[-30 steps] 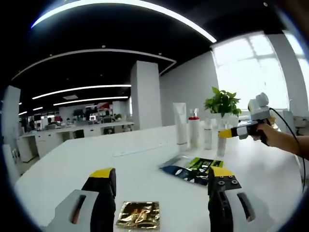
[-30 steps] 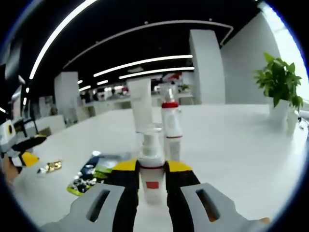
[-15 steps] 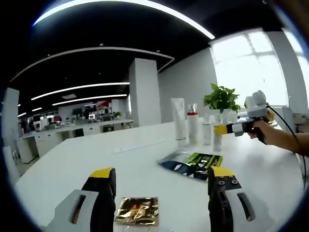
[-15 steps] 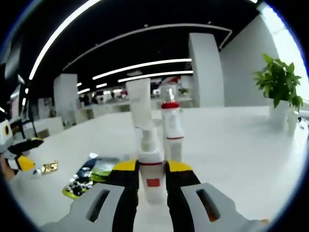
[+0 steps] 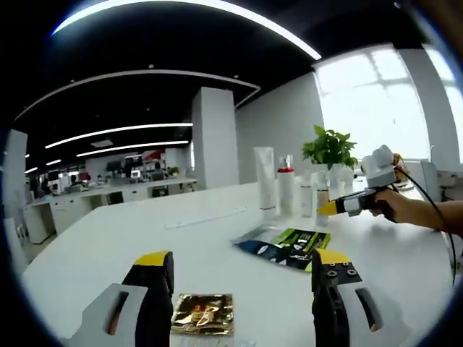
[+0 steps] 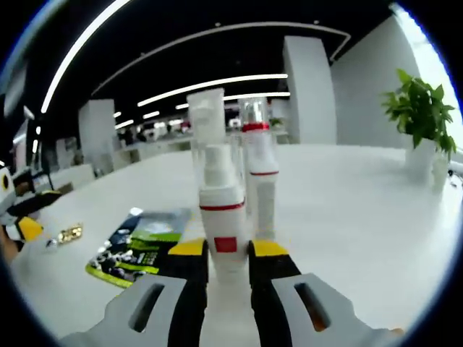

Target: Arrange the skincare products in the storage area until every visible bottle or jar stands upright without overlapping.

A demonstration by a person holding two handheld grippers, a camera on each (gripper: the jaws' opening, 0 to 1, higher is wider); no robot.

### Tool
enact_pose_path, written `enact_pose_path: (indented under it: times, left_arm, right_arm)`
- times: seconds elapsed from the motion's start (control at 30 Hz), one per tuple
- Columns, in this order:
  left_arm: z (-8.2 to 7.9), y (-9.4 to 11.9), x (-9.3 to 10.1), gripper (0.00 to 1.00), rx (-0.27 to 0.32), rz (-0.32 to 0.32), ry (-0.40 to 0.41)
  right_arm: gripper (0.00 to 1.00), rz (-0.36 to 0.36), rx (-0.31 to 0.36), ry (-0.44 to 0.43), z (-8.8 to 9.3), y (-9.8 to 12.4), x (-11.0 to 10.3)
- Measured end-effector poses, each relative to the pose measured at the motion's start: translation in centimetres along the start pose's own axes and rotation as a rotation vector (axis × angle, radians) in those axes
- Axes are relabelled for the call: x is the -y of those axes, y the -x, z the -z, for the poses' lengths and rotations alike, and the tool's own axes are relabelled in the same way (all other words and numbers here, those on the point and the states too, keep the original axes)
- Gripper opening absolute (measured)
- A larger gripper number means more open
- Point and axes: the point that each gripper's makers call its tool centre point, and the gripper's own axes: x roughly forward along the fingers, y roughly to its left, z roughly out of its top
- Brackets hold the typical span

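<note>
A white pump bottle (image 6: 221,213) with a red band stands between my right gripper's (image 6: 228,249) jaws, which are shut on its lower body. Just behind it stand a tall white tube (image 6: 206,119) and a red-capped bottle (image 6: 257,166). In the left gripper view that row, the tube (image 5: 265,181), the red-capped bottle (image 5: 286,189) and another small bottle (image 5: 307,194), stands upright far across the white table. There the right gripper (image 5: 334,208) reaches in from the right in a hand. My left gripper (image 5: 242,259) is open over the table, with a gold sachet (image 5: 204,312) lying flat ahead of it.
Dark blue and green sachets (image 5: 286,246) lie flat on the table left of the bottles, sachets (image 6: 141,242). A potted plant (image 5: 330,148) stands behind the row, plant (image 6: 419,116). The gold sachet (image 6: 70,233) and the left gripper (image 6: 22,217) are at the far left.
The pump bottle now sits higher and larger between the right jaws, closer to the tube and red-capped bottle. In the left gripper view the right gripper has moved left and dipped.
</note>
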Motion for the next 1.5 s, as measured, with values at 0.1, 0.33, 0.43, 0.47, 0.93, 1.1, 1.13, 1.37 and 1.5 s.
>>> enact_pose_path:
  times: [0.1, 0.33, 0.43, 0.47, 0.93, 1.1, 1.13, 1.37, 1.5]
  left_arm:
    - [0.1, 0.0, 0.3, 0.80, -0.003, 0.007, -0.009]
    - [-0.1, 0.0, 0.2, 0.80, 0.006, 0.015, 0.004]
    - [0.0, 0.0, 0.1, 0.80, 0.000, 0.013, 0.002]
    - [0.0, 0.0, 0.1, 0.80, -0.001, 0.012, 0.002]
    - [-0.4, 0.2, -0.4, 0.80, 0.016, 0.005, 0.024]
    - [-0.5, 0.2, -0.7, 0.80, 0.022, 0.003, 0.042]
    - [-0.4, 0.2, -0.8, 0.80, 0.022, 0.003, 0.043]
    - [-0.2, 0.1, -0.6, 0.80, 0.012, 0.010, 0.037]
    - [-0.2, 0.1, -0.8, 0.80, 0.014, 0.007, 0.042]
  right_arm:
    - [0.19, 0.013, -0.005, 0.025, 0.5, 0.2, 0.2]
    - [0.18, 0.016, -0.011, 0.037, 0.2, -0.6, -0.2]
    - [0.18, 0.002, -0.014, 0.041, 0.0, -1.3, -1.0]
    - [0.18, -0.002, -0.013, 0.043, -0.1, -1.6, -1.3]
    - [0.18, 0.025, -0.005, 0.069, -0.7, -4.2, -3.1]
    - [0.18, 0.038, -0.010, 0.061, -0.8, -4.8, -3.2]
    - [0.18, 0.040, -0.010, 0.058, -0.8, -4.8, -3.2]
    - [0.18, 0.044, -0.014, 0.039, -0.5, -5.2, -3.4]
    - [0.18, 0.047, -0.026, 0.030, -0.4, -5.6, -3.3]
